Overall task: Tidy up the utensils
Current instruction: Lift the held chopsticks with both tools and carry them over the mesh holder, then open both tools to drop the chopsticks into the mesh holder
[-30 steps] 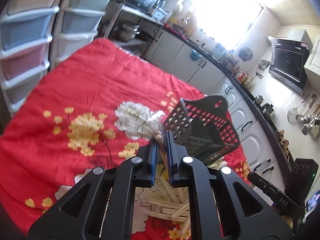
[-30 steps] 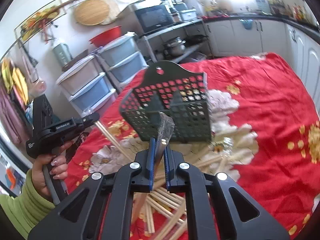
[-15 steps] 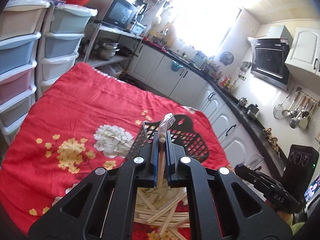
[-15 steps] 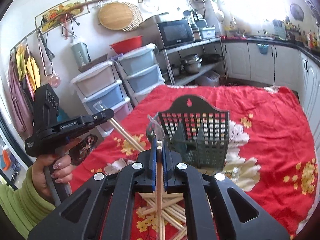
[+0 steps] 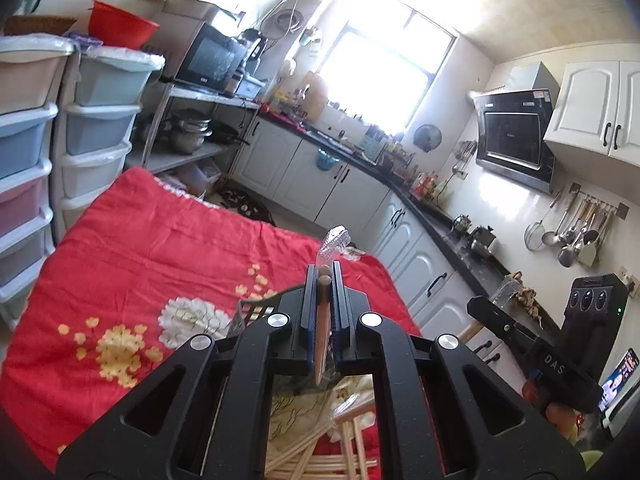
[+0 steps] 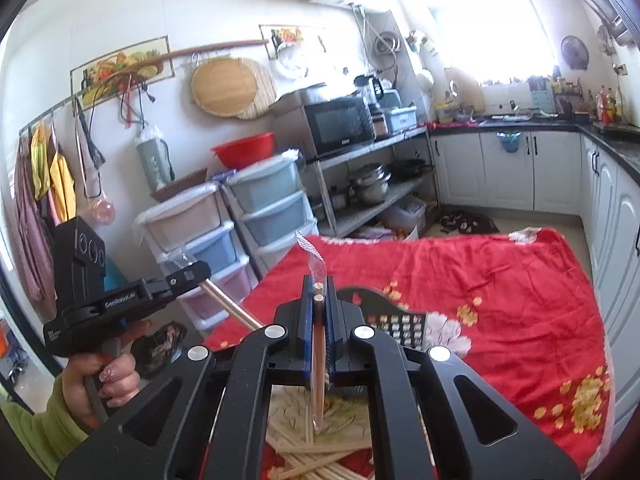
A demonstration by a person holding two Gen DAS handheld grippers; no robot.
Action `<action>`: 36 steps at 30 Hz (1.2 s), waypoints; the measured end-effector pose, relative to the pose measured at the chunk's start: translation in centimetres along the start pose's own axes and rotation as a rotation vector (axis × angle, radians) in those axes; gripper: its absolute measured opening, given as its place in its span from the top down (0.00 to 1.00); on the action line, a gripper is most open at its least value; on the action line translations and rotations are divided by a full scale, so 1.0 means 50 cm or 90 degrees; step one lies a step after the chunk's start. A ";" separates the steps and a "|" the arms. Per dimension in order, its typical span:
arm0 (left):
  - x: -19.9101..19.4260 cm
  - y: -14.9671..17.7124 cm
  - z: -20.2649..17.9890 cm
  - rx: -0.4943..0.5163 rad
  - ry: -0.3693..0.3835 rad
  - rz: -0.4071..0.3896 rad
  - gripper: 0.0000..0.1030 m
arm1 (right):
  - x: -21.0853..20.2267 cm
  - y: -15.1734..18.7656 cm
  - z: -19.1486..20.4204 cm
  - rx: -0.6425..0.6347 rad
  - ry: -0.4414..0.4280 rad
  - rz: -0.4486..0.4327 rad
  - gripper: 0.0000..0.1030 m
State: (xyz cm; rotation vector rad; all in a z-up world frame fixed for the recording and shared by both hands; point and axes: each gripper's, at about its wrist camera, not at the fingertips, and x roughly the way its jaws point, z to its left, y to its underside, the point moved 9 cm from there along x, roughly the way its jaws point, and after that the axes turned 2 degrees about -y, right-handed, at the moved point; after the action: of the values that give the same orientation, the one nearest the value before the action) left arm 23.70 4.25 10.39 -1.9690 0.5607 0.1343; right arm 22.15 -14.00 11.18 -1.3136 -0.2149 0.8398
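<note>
Two wrapped chopstick pairs are clamped, one in the left tongs [image 5: 323,280], one in the right tongs [image 6: 319,292]. Both tongs are held tilted slightly downward above the loose chopsticks [image 6: 316,460] on the red-clothed counter [image 5: 132,248], the black basket [image 6: 400,320] just beyond.

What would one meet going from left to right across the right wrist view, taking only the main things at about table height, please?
Person's hand on the left gripper → wrapped chopsticks in the right gripper → black basket → red floral cloth.

A home kitchen is showing here. White cabinets [image 5: 332,188] are lining the walls, and a microwave [image 6: 340,124] is sitting on a shelf. Ladles [image 5: 576,232] are hanging near the range hood [image 5: 516,136].
</note>
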 end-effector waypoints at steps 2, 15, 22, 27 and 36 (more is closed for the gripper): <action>0.000 -0.011 -0.010 0.004 0.003 -0.010 0.97 | -0.007 -0.021 -0.003 0.001 0.002 -0.015 0.95; 0.014 -0.073 -0.058 0.033 0.007 -0.051 0.97 | -0.058 -0.156 -0.042 -0.003 0.032 -0.126 0.95; 0.038 -0.081 -0.056 0.040 -0.009 -0.063 0.97 | -0.059 -0.189 -0.087 0.016 0.055 -0.162 0.95; 0.062 -0.074 -0.047 0.035 -0.021 -0.061 0.97 | -0.037 -0.174 -0.121 0.039 0.062 -0.154 0.95; 0.104 -0.033 -0.022 0.037 -0.045 -0.042 0.97 | 0.014 -0.126 -0.156 0.059 0.082 -0.131 0.95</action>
State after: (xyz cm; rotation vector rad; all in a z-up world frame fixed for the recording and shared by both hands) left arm 28.85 2.19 10.51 -1.9164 0.4493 0.1442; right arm 29.84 -19.59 14.49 -1.2309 -0.2032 0.5817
